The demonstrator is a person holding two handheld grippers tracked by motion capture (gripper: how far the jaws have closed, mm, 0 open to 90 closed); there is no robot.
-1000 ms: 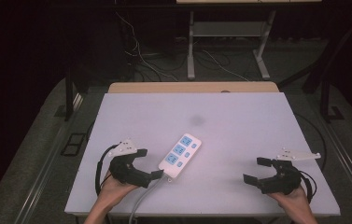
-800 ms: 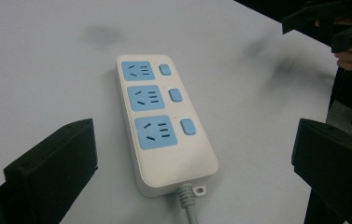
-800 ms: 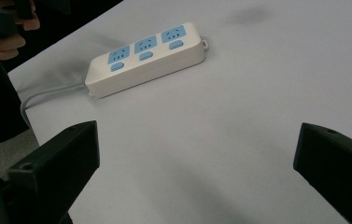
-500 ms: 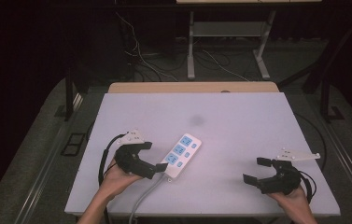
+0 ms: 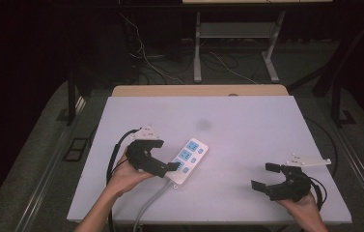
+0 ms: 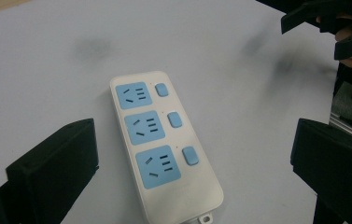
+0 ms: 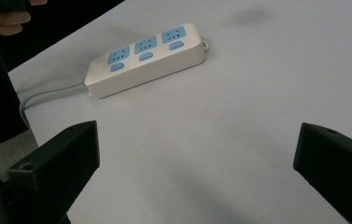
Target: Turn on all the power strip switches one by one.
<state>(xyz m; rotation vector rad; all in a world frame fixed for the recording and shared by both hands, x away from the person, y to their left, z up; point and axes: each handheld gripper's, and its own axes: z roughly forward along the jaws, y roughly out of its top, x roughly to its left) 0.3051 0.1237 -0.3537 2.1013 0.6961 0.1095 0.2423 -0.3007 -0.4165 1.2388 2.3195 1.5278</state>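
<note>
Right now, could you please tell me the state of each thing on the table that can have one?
Power strip: lying flat, face up, all three sockets empty, not gripped.
Left gripper: open, jaws either side of the strip's near end.
Right gripper: open, holding nothing, away from the strip.

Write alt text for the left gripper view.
A white power strip with three blue sockets and three blue switches lies on a pale table, framed by the open black left claw. The right claw shows top right.
</note>
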